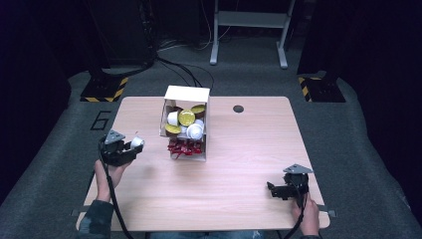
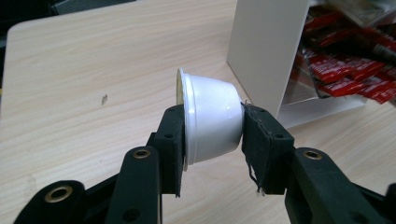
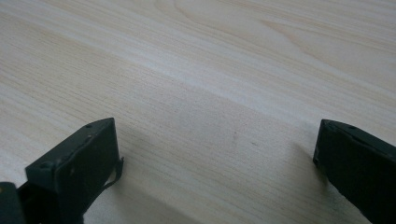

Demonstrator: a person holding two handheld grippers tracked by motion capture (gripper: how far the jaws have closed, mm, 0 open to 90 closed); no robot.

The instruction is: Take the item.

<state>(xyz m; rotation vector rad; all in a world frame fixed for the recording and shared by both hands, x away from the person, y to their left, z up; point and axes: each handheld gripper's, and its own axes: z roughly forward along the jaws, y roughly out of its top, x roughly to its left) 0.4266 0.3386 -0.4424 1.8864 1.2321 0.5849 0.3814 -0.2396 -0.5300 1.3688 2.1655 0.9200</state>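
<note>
My left gripper (image 1: 133, 147) is at the table's left side, shut on a small white cup (image 2: 210, 119) with a yellow lid, held on its side between the two black pads (image 2: 172, 140). The same white cup (image 1: 137, 142) shows at the gripper's tip in the high view. A white box (image 1: 186, 122) lies open in the middle of the table, with several white and yellow-lidded cups (image 1: 186, 118) and red packets (image 1: 184, 148) in it. Its white wall (image 2: 266, 51) stands just beyond the held cup. My right gripper (image 1: 272, 189) rests open near the table's front right; in the right gripper view its jaws stand wide over bare wood.
The wooden table (image 1: 249, 149) has a dark round hole (image 1: 238, 108) near its far edge. Beyond the table are grey floor, cables (image 1: 179, 67) and a grey stand's legs (image 1: 249, 30). Yellow-black striped bases (image 1: 104, 89) sit at the far left and right.
</note>
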